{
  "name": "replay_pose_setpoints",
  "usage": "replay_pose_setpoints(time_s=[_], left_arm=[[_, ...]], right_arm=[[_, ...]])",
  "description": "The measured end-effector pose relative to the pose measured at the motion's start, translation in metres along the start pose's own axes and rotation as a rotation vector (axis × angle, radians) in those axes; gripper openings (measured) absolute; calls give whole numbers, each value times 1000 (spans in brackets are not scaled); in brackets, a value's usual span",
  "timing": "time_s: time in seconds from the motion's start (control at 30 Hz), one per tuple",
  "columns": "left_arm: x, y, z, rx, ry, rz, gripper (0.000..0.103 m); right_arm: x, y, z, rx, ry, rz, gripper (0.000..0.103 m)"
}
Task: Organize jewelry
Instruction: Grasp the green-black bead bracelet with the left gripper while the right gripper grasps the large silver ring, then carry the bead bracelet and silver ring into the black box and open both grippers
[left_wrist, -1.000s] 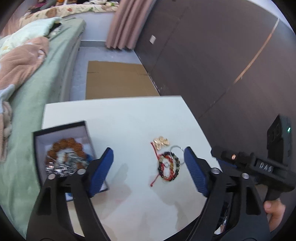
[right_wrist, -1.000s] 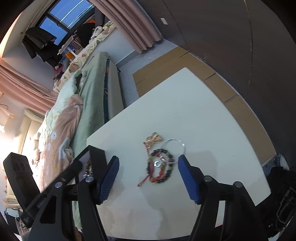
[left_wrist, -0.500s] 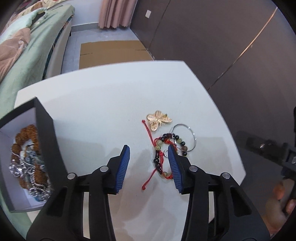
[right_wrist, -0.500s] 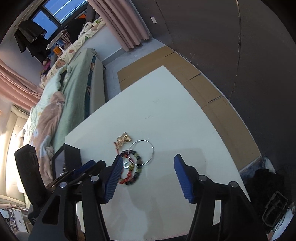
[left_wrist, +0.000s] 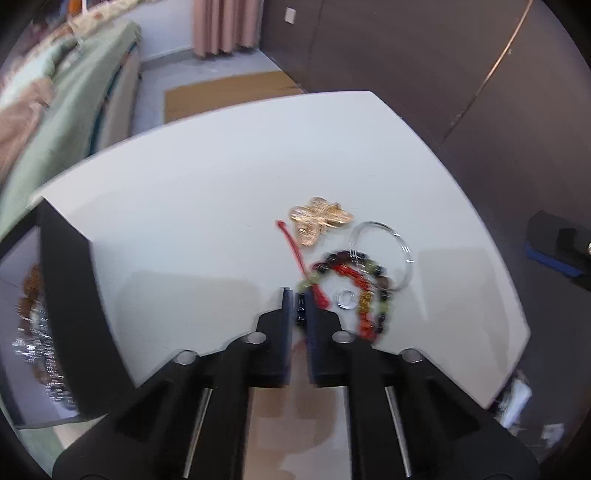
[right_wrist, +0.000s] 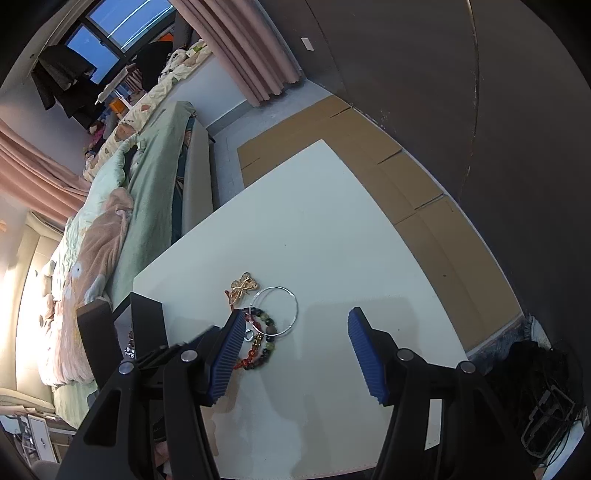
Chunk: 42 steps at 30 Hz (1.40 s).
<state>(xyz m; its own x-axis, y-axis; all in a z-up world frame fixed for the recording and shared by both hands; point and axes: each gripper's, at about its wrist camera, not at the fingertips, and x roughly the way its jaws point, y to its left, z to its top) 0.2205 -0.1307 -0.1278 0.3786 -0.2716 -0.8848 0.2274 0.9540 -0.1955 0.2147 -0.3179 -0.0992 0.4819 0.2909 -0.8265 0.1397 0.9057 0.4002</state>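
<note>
A multicoloured beaded bracelet (left_wrist: 380, 271) lies on the white table (left_wrist: 203, 203), tangled with a red cord (left_wrist: 295, 247). A small ring (left_wrist: 346, 298) sits inside it. My left gripper (left_wrist: 299, 295) is shut on the bracelet's dark beads at its near-left side, down at the tabletop. A gold butterfly brooch (left_wrist: 317, 219) and a thin silver bangle (left_wrist: 400, 240) lie just beyond. My right gripper (right_wrist: 295, 317) hovers open above the table with nothing in its grip. The bracelet (right_wrist: 264, 343) shows by its left finger, with the brooch (right_wrist: 243, 286) and bangle (right_wrist: 291, 295) beyond.
An open black jewelry box (left_wrist: 70, 295) holding brown beads and silver pieces stands at the table's left edge; in the right wrist view the box (right_wrist: 147, 321) is at lower left. A green-covered bed (right_wrist: 147, 192) runs along the left. Cardboard (right_wrist: 406, 192) covers the floor beyond the table.
My left gripper dropped toward the table, moved right over the pile, and went from wide open to shut on the bracelet's beads. The right gripper stayed open and drifted only slightly.
</note>
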Motion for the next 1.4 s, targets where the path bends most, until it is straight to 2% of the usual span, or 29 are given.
replay_pose_setpoints(time_s=[0.1,0.3,0.47,0.67,0.83,1.07,1.23,1.4], left_arm=[[-6,7,3,-9,-15,-1,7],[-23,21,9,-84,-41,-124,6],[-40,26,12,-100,-75,-175,6],[-51,29,14,-116,-81,-256,6],[-69,35,18,-124,-117,-290,6],[-93,57,19,-153,-182,-257,6],[-104,79,20,-199,-216,-239,6],[-114,95,17,-222,-236,-228,6]], right_arm=[[0,-1,-1,-2,2,1,58],[6,1,-3,1,21,7,58],[17,14,-3,-35,43,-2,57],[38,39,-1,-71,77,43,48],[49,52,-3,-90,99,38,41],[61,75,-10,-184,124,0,33],[81,91,-19,-275,176,-73,21],[98,106,-30,-362,210,-145,19]])
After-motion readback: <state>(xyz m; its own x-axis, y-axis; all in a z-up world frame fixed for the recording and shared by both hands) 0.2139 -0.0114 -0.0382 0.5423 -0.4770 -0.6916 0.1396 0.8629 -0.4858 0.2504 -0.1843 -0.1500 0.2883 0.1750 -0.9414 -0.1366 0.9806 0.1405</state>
